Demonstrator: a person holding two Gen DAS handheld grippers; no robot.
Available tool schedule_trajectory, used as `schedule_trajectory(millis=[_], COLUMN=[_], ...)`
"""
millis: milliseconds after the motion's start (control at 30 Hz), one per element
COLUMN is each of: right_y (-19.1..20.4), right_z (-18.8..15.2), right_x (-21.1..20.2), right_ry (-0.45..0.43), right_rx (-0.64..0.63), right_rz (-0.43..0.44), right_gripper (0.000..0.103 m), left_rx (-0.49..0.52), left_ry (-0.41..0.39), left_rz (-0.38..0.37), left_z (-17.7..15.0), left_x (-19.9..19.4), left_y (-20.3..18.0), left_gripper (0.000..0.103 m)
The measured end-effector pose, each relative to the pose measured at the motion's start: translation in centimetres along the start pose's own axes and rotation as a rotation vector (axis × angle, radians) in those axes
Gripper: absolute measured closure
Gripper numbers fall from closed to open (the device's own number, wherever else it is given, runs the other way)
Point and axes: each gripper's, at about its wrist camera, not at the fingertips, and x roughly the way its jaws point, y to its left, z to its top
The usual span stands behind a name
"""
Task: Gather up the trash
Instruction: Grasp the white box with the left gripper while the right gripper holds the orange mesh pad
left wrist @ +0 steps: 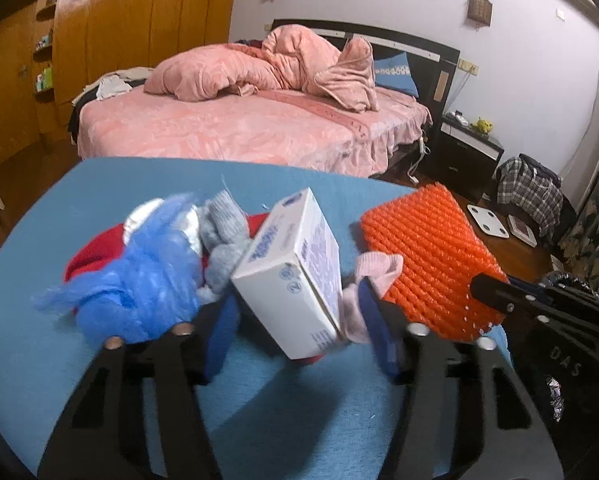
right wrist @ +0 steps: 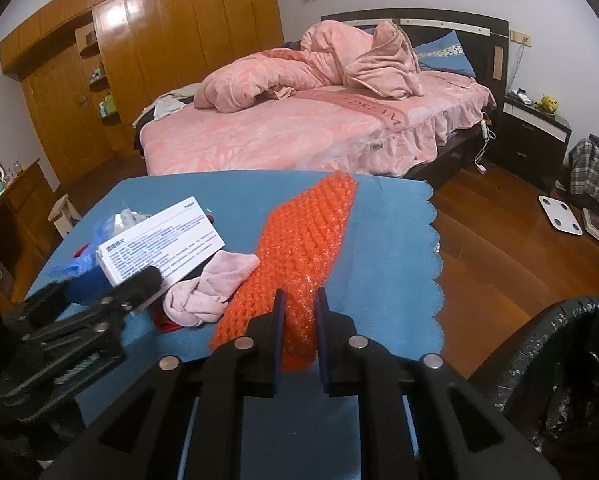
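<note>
A white printed box (left wrist: 287, 276) lies tilted on the blue-clothed table (left wrist: 39, 360), and my left gripper (left wrist: 295, 304) is shut on its near end, one blue pad on each side. A pink sock (left wrist: 375, 268) is bunched against the right pad. In the right wrist view the same box (right wrist: 163, 240) shows with a left finger (right wrist: 147, 280) against it. My right gripper (right wrist: 301, 300) is shut on the near end of a sheet of orange bubble wrap (right wrist: 303, 240), which stretches away across the cloth. That wrap (left wrist: 427, 256) lies right of the box.
A crumpled blue plastic bag (left wrist: 139, 280), a grey sock (left wrist: 223, 240) and a red cloth (left wrist: 99, 248) lie left of the box. A black-lined bin (right wrist: 559, 360) stands at the table's right. Beyond are a pink bed (right wrist: 299, 128), wood floor and a white scale (right wrist: 559, 216).
</note>
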Motion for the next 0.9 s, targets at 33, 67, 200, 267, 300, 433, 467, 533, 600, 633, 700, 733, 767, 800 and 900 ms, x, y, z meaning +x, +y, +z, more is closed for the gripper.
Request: schedule_trajectory(millis=[33,67,200,267,300,433,467,533,600,633,700,733,767,800,900], right_y=[0.0,0.0,0.0,0.0,0.0,0.0,0.1,0.1,0.0,0.0,0.0,-0.1,-0.2,-0.3,-0.5], right_z=[0.0,0.1,0.2,0.3,0.4,0.6,0.7,0.7,0.6,0.6,0.5,0.4,0.4,0.4,0.5], right_x=[0.0,-0.1,-0.6,-1.0,-1.1,-2.3,-2.4,-2.9,-3.3,-3.3,-3.7,-3.9,-4.3,-4.6,-5.8], right_ry=[-0.001,-0.002,-0.008,-0.014,-0.016,-0.03,-0.033,-0.033,-0.032,-0.032,-0.031,-0.032,-0.035,-0.04,-0.059], right_rx=[0.0,0.001,0.001,0.002,0.002,-0.006,-0.007,-0.007,-0.007,-0.008,-0.01,-0.009,-0.007,-0.006,-0.006], right_rz=[0.002,0.004,0.01,0.013,0.014,0.013,0.013,0.011,0.01,0.009,0.007,0.005,0.004,0.003,-0.001], right_gripper=[0.089,0.089,0.089,0.089,0.089,0.089,0.089,0.089,0.089,0.089,0.089,0.089,0.089,0.089,0.089], left_rx=[0.003,0.005,0.009,0.002,-0.003,0.002,0.004,0.01,0.013,0.01,0.001,-0.002,-0.001,0.003,0.018], left_ry=[0.007,0.007,-0.025,-0.05,-0.066,-0.095,-0.096,-0.089,-0.084,-0.084,-0.088,-0.097,-0.104,-0.116,-0.143], left_rz=[-0.001,0.0,0.005,-0.005,-0.012,-0.019,-0.019,-0.015,-0.006,-0.007,-0.012,-0.016,-0.018,-0.021,-0.03], left_z=[-0.1,-0.2,-0.4,-0.4,-0.3,0.0,-0.1,-0.5,-0.9,-0.9,-0.9,-0.8,-0.7,-0.5,-0.1], left_x=[0.2,0.2,-0.7,-1.7,-2.3,-3.9,-4.2,-4.5,-4.8,-4.9,-5.5,-6.0,-6.3,-6.8,-7.9], left_y=[-0.1,-0.2,-0.5,-0.7,-0.7,-0.9,-1.0,-1.1,-1.1,-1.1,-1.1,-1.2,-1.2,-1.5,-2.0], left_gripper=[0.064,0.064,0.068,0.071,0.073,0.074,0.074,0.074,0.074,0.074,0.074,0.074,0.074,0.074,0.074])
